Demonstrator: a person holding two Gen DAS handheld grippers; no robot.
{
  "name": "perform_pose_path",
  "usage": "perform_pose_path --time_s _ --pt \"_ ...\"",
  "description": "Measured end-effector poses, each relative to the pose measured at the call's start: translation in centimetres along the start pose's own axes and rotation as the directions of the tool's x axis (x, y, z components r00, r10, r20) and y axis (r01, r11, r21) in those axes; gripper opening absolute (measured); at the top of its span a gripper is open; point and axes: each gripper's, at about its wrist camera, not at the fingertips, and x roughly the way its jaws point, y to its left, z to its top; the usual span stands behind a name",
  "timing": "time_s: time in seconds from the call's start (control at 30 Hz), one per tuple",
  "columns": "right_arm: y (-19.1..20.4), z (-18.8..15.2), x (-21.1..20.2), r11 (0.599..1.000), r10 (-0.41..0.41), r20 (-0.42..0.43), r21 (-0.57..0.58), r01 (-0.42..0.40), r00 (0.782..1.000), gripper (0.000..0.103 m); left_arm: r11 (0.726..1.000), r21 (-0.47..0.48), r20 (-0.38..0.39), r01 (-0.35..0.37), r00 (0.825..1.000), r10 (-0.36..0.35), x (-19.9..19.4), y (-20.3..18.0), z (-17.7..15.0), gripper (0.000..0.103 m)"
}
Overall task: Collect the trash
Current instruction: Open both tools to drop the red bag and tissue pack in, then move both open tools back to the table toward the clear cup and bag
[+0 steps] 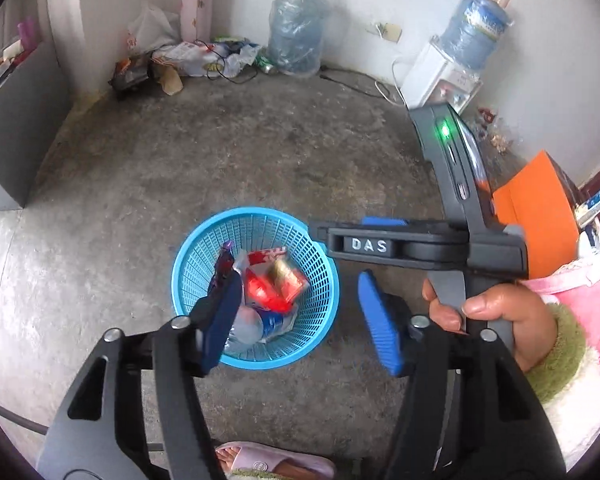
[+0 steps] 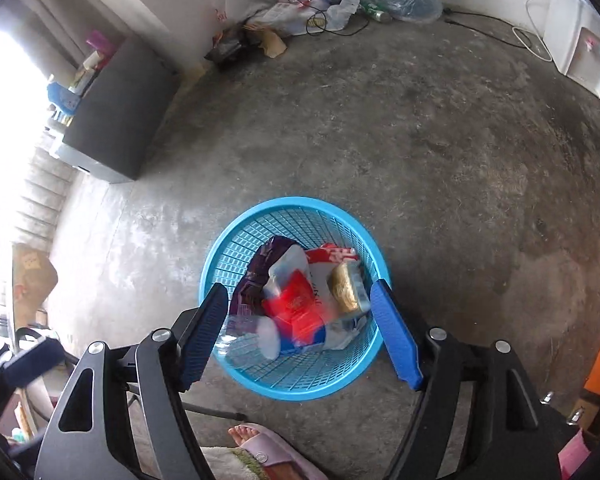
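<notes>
Concrete floor (image 2: 420, 152) carries a blue mesh wastebasket (image 1: 204, 248) holding crumpled wrappers (image 2: 300, 308), red, white and purple, plus a clear plastic bottle (image 2: 256, 332). From the left wrist view, the left gripper (image 1: 300, 316) tilts steeply down over the basket, fingers spread with nothing between the pads. To its right, a hand (image 1: 496, 320) in a green-cuffed sleeve grasps the handle of the right gripper (image 2: 300, 332), seen side-on there. From the right wrist view that gripper also points down above the basket, jaws spread and empty. A slippered foot (image 2: 268, 452) stands just below the basket.
</notes>
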Motion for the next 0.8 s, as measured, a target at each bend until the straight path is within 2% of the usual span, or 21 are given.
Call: perform_pose_path --time_s 0.1,0.23,0.37,0.53,0.67,0.8 --pt "0.5 -0.7 -0.8 1.000 -0.004 0.019 -0.023 0.004 1.000 0.072 1.000 -0.028 0.023 -0.005 1.000 0.006 -1.2 0.6 0.4 0.063" --pt "2.9 -1.4 -3.0 0.997 -0.016 0.065 -0.077 0.021 0.998 0.072 0.997 -0.069 0.094 -0.027 0.995 0.033 -4.8 1.2 0.1 0.070" --pt "6.4 -2.7 -6.3 0.988 -0.025 0.141 -0.149 0.046 0.990 0.080 0.992 -0.116 0.169 -0.050 0.983 0.069 -9.7 2.3 -1.1 0.083" --pt "11.3 -5.2 -10.7 0.968 -0.017 0.246 -0.239 0.077 0.969 0.090 0.984 -0.156 0.186 -0.082 0.976 0.111 -15.5 4.4 -4.0 0.084" --pt "15.4 -7.9 -13.3 0.939 -0.008 0.319 -0.323 0.117 0.948 0.096 0.959 -0.234 0.233 -0.161 0.948 0.215 -20.9 6.4 -7.5 0.091" --pt "19.4 -10.5 -14.9 0.911 0.026 0.338 -0.395 0.117 0.941 0.096 0.918 -0.349 0.266 -0.190 0.919 0.292 -25.7 8.2 -11.4 0.094"
